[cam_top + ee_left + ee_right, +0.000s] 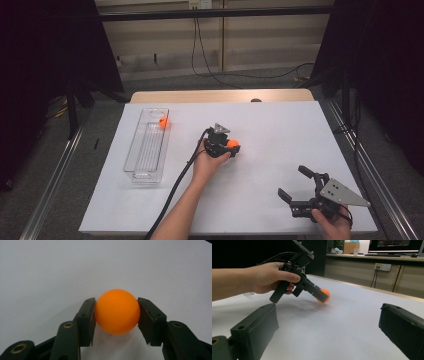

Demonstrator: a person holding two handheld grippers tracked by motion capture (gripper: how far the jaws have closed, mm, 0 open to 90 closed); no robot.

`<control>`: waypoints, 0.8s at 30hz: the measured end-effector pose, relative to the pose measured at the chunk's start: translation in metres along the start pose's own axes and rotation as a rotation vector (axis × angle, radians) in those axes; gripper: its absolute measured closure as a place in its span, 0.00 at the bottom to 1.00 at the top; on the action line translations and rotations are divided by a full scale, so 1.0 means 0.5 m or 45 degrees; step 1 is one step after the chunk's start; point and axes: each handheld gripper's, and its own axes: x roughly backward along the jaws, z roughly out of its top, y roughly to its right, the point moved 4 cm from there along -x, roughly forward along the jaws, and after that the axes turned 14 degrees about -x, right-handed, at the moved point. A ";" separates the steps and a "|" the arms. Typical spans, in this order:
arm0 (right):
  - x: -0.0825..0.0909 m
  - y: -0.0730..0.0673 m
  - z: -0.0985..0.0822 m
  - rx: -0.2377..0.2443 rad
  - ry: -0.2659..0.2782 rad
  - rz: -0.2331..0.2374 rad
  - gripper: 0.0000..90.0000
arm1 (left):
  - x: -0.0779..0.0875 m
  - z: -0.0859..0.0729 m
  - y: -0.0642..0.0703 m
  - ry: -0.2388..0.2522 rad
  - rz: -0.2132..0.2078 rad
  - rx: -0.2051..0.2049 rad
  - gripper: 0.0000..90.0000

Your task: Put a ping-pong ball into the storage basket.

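An orange ball (117, 311) sits between the jaws of my left gripper (116, 315), which is shut on it just above the white table sheet; both pads press its sides. From above, that gripper (231, 146) and its ball (233, 144) are near the table's middle. A second orange ball (163, 122) lies at the far end of a clear plastic tray (138, 165) on the left. My right gripper (295, 182) rests at the front right, jaws wide apart and empty. From it I see the left gripper (322, 296) holding the ball (325, 293).
White sheet (280, 130) covers the table, with a wooden edge (220, 95) at the far side. A black cable (175, 185) trails from the left gripper along the forearm. Dark curtains and metal rails flank the table.
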 end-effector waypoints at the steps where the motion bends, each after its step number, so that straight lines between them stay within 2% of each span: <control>1: 0.000 0.000 0.000 -0.003 0.000 0.000 0.02 | 0.002 -0.001 0.000 0.002 -0.002 -0.001 0.57; 24: 0.000 -0.001 0.000 0.001 -0.002 0.003 0.02 | 0.045 -0.013 -0.004 -0.012 -0.026 0.013 0.57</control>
